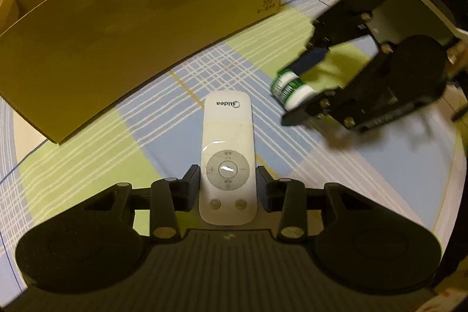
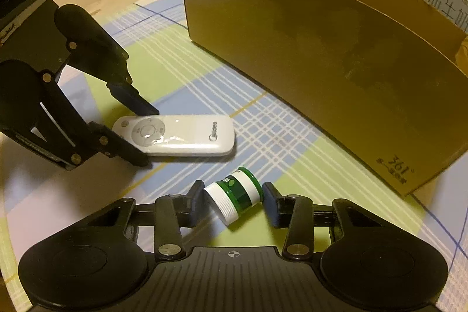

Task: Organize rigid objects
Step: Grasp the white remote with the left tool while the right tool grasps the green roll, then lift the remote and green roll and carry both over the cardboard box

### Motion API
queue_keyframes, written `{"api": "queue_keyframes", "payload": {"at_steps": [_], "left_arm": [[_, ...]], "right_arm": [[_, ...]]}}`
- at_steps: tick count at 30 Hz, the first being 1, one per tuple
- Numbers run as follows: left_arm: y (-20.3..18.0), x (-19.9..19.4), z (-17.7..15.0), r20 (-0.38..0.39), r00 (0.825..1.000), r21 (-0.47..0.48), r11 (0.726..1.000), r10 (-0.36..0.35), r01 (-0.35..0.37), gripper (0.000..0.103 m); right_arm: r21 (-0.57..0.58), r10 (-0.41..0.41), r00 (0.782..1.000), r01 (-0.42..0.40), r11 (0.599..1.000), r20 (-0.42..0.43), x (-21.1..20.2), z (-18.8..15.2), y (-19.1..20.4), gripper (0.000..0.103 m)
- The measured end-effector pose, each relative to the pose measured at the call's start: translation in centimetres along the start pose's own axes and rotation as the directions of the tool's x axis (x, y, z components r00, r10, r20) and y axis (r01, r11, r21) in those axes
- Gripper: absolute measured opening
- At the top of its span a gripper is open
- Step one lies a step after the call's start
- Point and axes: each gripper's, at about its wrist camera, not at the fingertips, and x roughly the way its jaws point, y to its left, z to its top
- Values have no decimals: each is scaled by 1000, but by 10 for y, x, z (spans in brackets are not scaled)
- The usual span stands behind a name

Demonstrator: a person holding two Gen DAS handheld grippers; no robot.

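While the remote lies flat: the white remote [image 1: 226, 154] rests on the checked cloth of the desk [image 1: 87, 151], button end towards the left gripper [image 1: 228, 180], whose fingers [image 1: 191, 180] are clamped on its two long edges beside the round dial.
Bottle: the small green bottle [image 2: 232, 196] with a white cap lies on its side on the desk, at 2 o'clock from the remote in the left wrist view.
Right gripper [image 2: 233, 190]: fingers closed on the bottle end to end, one on the cap, the other on the base.
Box: the cardboard box [image 2: 321, 54], the likely place for both things, stands at 1 o'clock beyond the bottle.
Doing it well: the remote is thin and held near one end, so I judge it could droop or twist. Lift it slowly and level. Raise the bottle straight so that it does not roll out. Clear the box wall before lowering.
Right wrist view only: side-on, it shows the left fingers low at the cloth, straddling the remote's rounded end, and the box's open top.
Left wrist view only: it shows the grip centred on the dial. The right gripper there is blurred.
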Motion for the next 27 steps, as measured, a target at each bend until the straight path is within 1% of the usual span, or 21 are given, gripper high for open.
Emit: {"api": "queue_keyframes", "payload": {"at_steps": [3,4,5,7,9,11,13,16,18,22,25,27], "left_arm": [[-3,4,1,18,1000,-15,1000,23,-23,38],[-4,5,3,21,999,-17,999,29,-29,41],[-5,6,3,24,999,-21,999,35,-34,42],[-7,8,5,25,999,-36,998,44,-43,43],[-7,8,5,21,998,-53,997,55,-54,43],[-8,8,5,16,998,-64,996,63,-62,40],[-9,7,4,14,998,-77,995,67,-65,36],[-10,5,1,19,997,-94,993,72,-70,36],[-11,4,0,24,997,-103,992,76,-73,36],[-12,6,1,26,996,-107,991,87,-84,36],[-13,5,1,27,995,-115,989,94,-90,36],[-13,5,1,26,995,-124,988,99,-95,36]], "right_arm": [[77,-35,999,36,996,-14,-2,-3,0,40],[104,-43,999,44,994,-14,-4,-4,0,39],[130,-49,999,51,990,-13,-5,-5,0,39],[178,-64,998,65,982,-11,-8,-8,1,40],[196,-71,997,72,978,-11,-10,-10,4,40],[190,-72,997,72,979,-9,-13,-13,7,40],[154,-71,997,72,986,-9,-13,-14,11,40],[86,-74,997,75,993,-13,-14,-15,14,40],[59,-78,997,78,995,0,-14,-15,14,40],[91,-72,997,72,993,2,-14,-18,10,40],[108,-74,997,73,991,-2,-15,-20,13,29],[133,-84,996,83,988,-3,-16,-21,16,29]]}}
